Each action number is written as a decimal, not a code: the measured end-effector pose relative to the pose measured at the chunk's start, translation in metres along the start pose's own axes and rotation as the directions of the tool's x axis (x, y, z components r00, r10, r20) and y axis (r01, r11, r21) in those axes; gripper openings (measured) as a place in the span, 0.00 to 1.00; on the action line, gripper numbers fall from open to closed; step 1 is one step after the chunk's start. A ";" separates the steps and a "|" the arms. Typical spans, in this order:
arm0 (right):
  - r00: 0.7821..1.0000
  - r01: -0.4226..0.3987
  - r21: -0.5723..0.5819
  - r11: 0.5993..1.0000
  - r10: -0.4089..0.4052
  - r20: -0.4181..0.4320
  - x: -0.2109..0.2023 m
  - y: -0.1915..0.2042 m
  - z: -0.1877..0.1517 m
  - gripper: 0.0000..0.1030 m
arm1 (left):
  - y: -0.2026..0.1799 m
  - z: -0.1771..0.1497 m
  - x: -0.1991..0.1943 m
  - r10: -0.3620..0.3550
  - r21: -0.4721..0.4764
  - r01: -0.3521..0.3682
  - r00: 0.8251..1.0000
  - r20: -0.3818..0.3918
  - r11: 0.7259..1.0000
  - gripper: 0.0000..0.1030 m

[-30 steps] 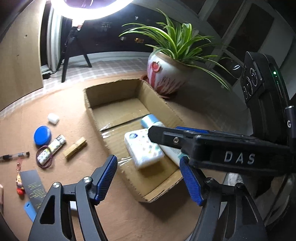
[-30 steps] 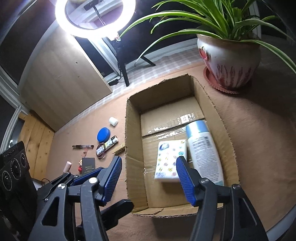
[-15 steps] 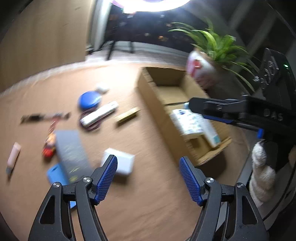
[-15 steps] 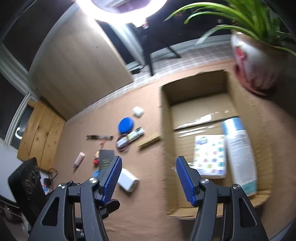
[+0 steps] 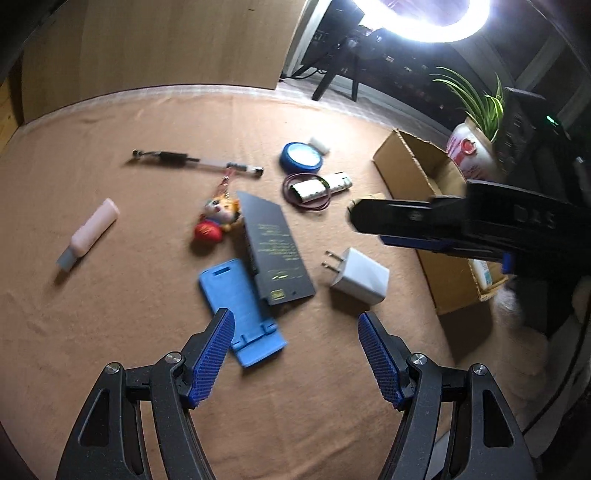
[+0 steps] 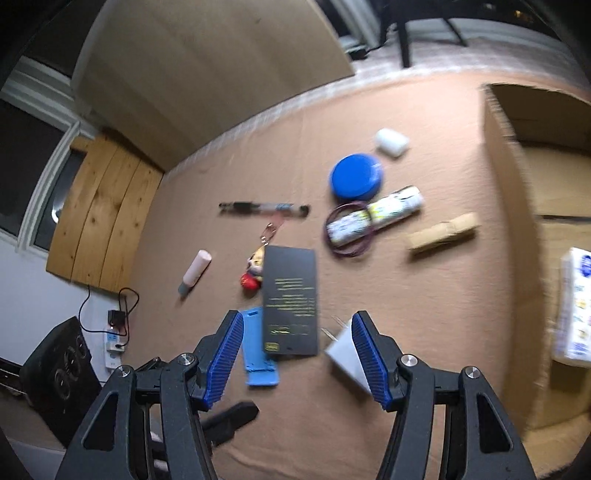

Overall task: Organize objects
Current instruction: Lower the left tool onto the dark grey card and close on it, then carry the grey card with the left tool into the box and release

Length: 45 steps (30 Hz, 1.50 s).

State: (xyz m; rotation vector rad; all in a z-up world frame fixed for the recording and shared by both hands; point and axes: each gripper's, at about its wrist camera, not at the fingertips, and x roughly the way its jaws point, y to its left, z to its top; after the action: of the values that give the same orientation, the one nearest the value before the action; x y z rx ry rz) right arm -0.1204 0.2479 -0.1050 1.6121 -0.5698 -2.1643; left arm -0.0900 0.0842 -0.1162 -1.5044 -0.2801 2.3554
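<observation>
Loose items lie on the tan cloth: a white charger plug [image 5: 360,276] [image 6: 347,350], a black card [image 5: 275,248] [image 6: 291,301], a blue phone stand [image 5: 242,310] [image 6: 258,350], a doll keychain [image 5: 216,219], a pen [image 5: 199,162], a pink tube [image 5: 90,230] and a blue round tin [image 5: 301,157] [image 6: 356,175]. The cardboard box [image 5: 432,206] [image 6: 517,236] at the right holds a white tissue pack [image 6: 574,306]. My left gripper [image 5: 295,354] hangs open over the blue stand and plug, empty. My right gripper [image 6: 295,358] is open above the card and plug, empty.
A potted plant [image 5: 469,147] stands behind the box. A ring light [image 5: 421,18] glows on its stand at the back. A wooden board [image 6: 207,74] leans beyond the table edge. A small white case [image 6: 391,142], a wrapped tube with a hair band [image 6: 373,218] and a tan clip [image 6: 441,234] lie nearby.
Both grippers swung left, away from the box, and dropped toward the loose items on the cloth. Their jaws kept the same gap and stayed empty.
</observation>
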 end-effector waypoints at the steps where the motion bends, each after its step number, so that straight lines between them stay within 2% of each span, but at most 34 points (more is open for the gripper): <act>1: 1.000 0.002 -0.005 1.000 -0.002 -0.014 0.007 0.004 0.002 0.56 | 0.001 -0.001 -0.001 0.000 -0.001 0.000 1.000 -0.002 1.000 0.71; 5: 0.998 0.025 -0.016 1.000 -0.026 -0.053 0.029 0.015 0.010 0.56 | 0.011 -0.007 -0.005 -0.004 -0.019 0.004 1.000 -0.005 1.000 0.70; 9: 0.992 0.095 -0.044 0.995 -0.098 -0.079 0.046 0.023 0.018 0.56 | 0.020 -0.012 -0.011 -0.013 -0.028 0.013 1.000 -0.002 1.000 0.70; 17: 0.968 0.205 -0.093 0.974 -0.216 -0.125 0.068 0.028 0.019 0.56 | 0.043 -0.021 -0.028 -0.022 -0.056 0.023 1.000 0.018 0.998 0.70; 24: 0.958 0.249 -0.133 0.959 -0.264 -0.115 0.071 0.033 0.016 0.56 | 0.058 -0.023 -0.033 -0.043 -0.071 0.045 0.999 0.032 0.996 0.70; 28: 0.950 0.276 -0.153 0.949 -0.294 -0.105 0.069 0.035 0.015 0.48 | 0.061 -0.022 -0.034 -0.049 -0.074 0.052 0.998 0.037 0.996 0.70; 30: 0.951 0.274 -0.152 0.950 -0.291 -0.104 0.066 0.032 0.015 0.44 | 0.061 -0.022 -0.034 -0.050 -0.074 0.053 0.998 0.036 0.996 0.70; 45: 0.972 0.216 -0.100 0.971 -0.223 -0.068 0.039 0.018 0.014 0.43 | 0.060 -0.022 -0.031 -0.050 -0.088 0.053 0.998 0.034 0.995 0.70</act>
State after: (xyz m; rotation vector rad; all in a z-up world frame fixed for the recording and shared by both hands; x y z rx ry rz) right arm -0.1437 0.2135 -0.1233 1.7733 -0.2742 -2.2325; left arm -0.0682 0.0165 -0.1201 -1.4815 -0.4319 2.3570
